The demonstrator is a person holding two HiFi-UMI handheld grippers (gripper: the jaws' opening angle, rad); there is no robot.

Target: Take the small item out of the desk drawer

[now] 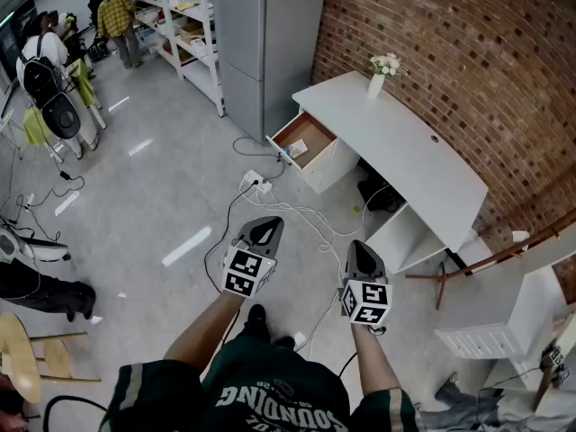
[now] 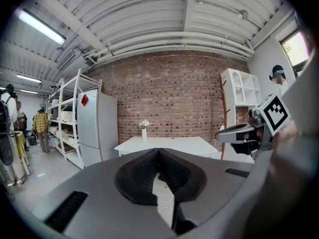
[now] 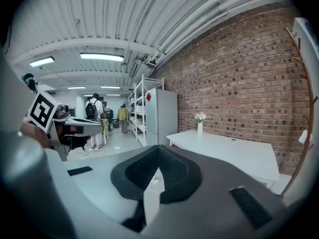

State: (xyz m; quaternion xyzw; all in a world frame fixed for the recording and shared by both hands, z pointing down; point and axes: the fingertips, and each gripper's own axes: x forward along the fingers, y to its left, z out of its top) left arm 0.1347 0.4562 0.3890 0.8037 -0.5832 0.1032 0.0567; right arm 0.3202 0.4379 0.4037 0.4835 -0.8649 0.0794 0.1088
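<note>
A white desk [image 1: 414, 147] stands against the brick wall, far ahead of me. Its drawer [image 1: 311, 134] is pulled open at the left end and shows a brown bottom. A small pale item [image 1: 295, 152] lies near the drawer's front. My left gripper [image 1: 265, 227] and right gripper [image 1: 359, 249] hang side by side over the floor, well short of the desk, both pointing toward it. In the left gripper view the left gripper [image 2: 159, 151] has its jaws shut on nothing. In the right gripper view the right gripper [image 3: 158, 150] is likewise shut and empty.
A vase of white flowers [image 1: 377, 81] sits on the desk's far end. A grey refrigerator [image 1: 265, 34] and white shelves [image 1: 184, 21] stand left of the desk. A power strip [image 1: 256, 184] with cables lies on the floor ahead. A wooden coat stand [image 1: 486, 257] is at the right; people stand far left.
</note>
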